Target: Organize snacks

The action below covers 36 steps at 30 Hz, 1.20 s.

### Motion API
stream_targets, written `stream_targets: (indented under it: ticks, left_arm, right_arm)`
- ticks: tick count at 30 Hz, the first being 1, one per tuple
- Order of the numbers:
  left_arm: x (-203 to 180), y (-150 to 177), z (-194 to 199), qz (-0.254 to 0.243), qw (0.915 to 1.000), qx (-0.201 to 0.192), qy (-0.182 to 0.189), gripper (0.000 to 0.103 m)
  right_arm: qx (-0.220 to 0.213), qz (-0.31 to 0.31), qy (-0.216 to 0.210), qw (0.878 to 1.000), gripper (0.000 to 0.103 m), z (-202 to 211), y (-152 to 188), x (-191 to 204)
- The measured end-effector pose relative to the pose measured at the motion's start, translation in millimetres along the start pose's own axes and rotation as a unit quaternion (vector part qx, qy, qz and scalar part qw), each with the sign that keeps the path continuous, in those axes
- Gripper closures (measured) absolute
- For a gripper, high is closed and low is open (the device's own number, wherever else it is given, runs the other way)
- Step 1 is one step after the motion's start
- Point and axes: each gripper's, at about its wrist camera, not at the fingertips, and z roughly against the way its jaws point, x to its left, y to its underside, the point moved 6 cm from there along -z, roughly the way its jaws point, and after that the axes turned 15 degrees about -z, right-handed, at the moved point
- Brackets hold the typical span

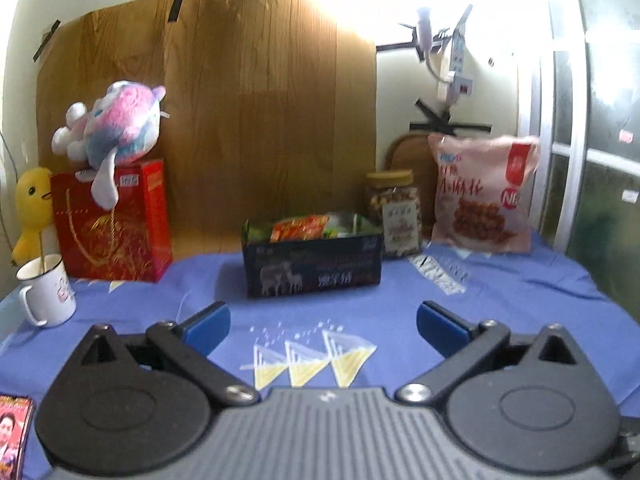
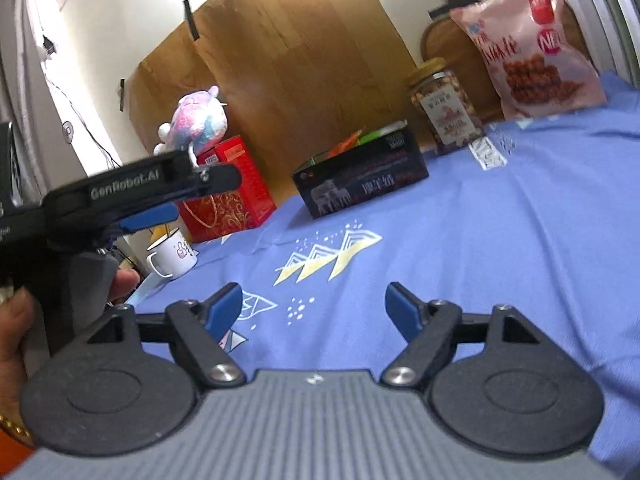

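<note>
1. Left gripper (image 1: 323, 322): fingers wide apart, nothing between them, over blue cloth (image 1: 520, 300).
2. Right gripper (image 2: 314, 312): fingers apart, empty.
3. Dark box (image 1: 314, 264): mid-table, snack packets (image 1: 304, 226) inside.
4. Nut jar (image 1: 395, 214): just right of box.
5. Pink snack bag (image 1: 482, 192): upright, right of jar.
6. Red gift box (image 1: 114, 220): far left, plush toy (image 1: 116, 128) on top.
7. White mug (image 1: 48, 292): left edge, beside yellow duck toy (image 1: 34, 204).
</note>
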Motion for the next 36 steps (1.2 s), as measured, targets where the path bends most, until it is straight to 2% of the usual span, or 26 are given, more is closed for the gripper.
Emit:
stream_targets:
  ticks: [4,7,13,18,21,25,36]
  left_arm:
    - [-2.9,15.2,-2.2,0.000,0.9998,0.019,-0.004,0.000]
    - [-5.2,25.4,-4.2,0.009,0.9996,0.028,0.002,0.000]
    - [-10.7,37.1,-7.5,0.008,0.9993,0.037,-0.006,0.000]
    - [-9.1,38.5,-9.0,0.014,0.9989,0.045,0.000,0.000]
    - [-8.6,36.9,-12.4,0.009,0.9984,0.055,-0.012,0.000]
    - [-7.7,33.9,-19.7,-0.009,0.9964,0.073,-0.042,0.000]
    - [11.2,45.1,-29.5,0.017,0.9939,0.093,-0.056,0.000]
  right_arm:
    - [0.002,-0.001,-0.001,1.000,0.021,3.3,1.3,0.6]
    - [-0.003,0.007,0.011,1.000,0.012,3.5,1.8,0.6]
    - [-0.005,0.011,0.029,1.000,0.006,0.4,4.9,0.4]
    - [-0.027,-0.001,0.019,0.999,0.004,6.0,3.0,-1.2]
    - [-0.001,0.019,0.024,1.000,0.004,2.2,0.7,1.5]
    - [0.002,0.025,0.022,0.999,0.004,2.1,-5.0,1.7]
    - [0.025,0.003,0.028,0.999,0.004,-10.2,0.8,-8.3]
